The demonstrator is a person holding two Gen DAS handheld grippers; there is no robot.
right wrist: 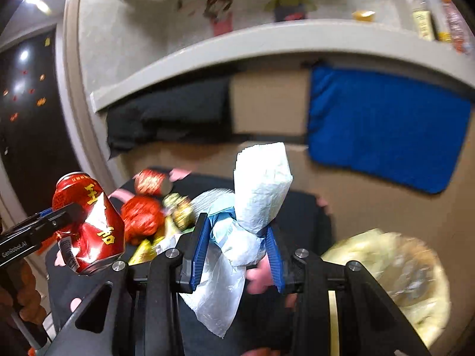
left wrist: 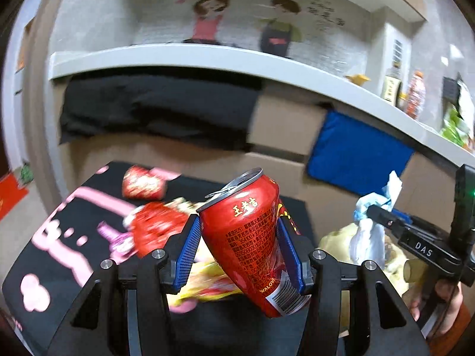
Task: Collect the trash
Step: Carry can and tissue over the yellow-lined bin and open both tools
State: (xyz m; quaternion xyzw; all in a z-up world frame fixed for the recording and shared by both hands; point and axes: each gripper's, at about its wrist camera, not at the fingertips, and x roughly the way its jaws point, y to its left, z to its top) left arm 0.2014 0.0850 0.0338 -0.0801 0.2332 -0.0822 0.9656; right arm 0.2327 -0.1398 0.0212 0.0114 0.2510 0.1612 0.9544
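My left gripper (left wrist: 239, 237) is shut on a dented red drink can (left wrist: 252, 237), which tilts with its opened top up and to the left. The same can (right wrist: 87, 222) shows at the left of the right wrist view, held above the table. My right gripper (right wrist: 236, 237) is shut on a crumpled white tissue with pale plastic film (right wrist: 258, 195); that bundle (left wrist: 374, 216) also appears at the right of the left wrist view. Red and gold snack wrappers (left wrist: 148, 204) lie on the black cloth with pink figures (left wrist: 59, 237) below both grippers.
A bin lined with a yellowish bag (right wrist: 400, 273) stands low at the right. A grey shelf (left wrist: 207, 59) runs along the wall, with bottles (left wrist: 415, 95) at its right end. Below it are a black cushion (left wrist: 154, 109), cardboard boxes (left wrist: 282, 124) and a blue cloth (left wrist: 356, 154).
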